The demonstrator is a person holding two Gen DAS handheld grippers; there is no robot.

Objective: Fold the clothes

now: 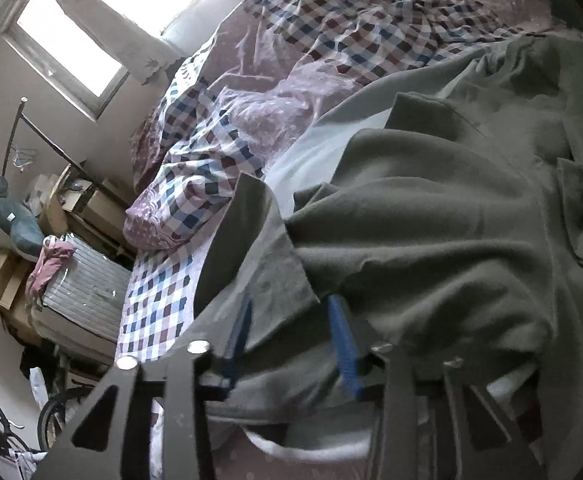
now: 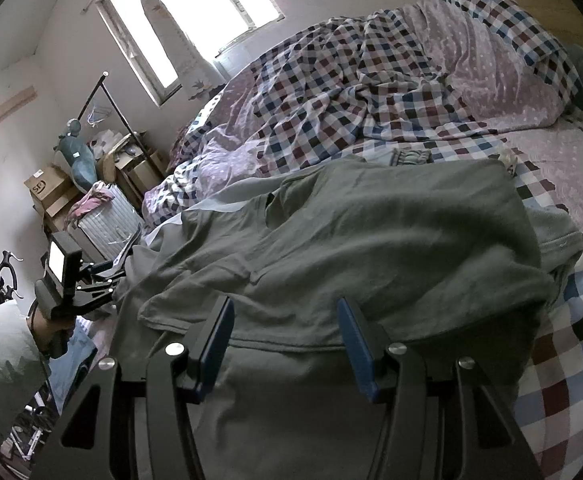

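Your garment [image 2: 371, 240] lies spread on the bed [image 2: 563, 360], along its near edge, over both of your grippers' fingers. Behind it, toward the far edge, the quilt [image 2: 351, 92] lies bunched across the bed. The window [image 2: 195, 12] is in the wall behind the bed's far left corner. Off the bed's left edge stands a suitcase [image 2: 109, 216], with boxes [image 2: 47, 188] behind it against the wall. Your left gripper [image 2: 95, 284] sits at the garment's left end.

garment [image 2: 371, 240]: grey-green top, rumpled, part folded over itself
location: spread on checked bedsheet [image 2: 563, 368]
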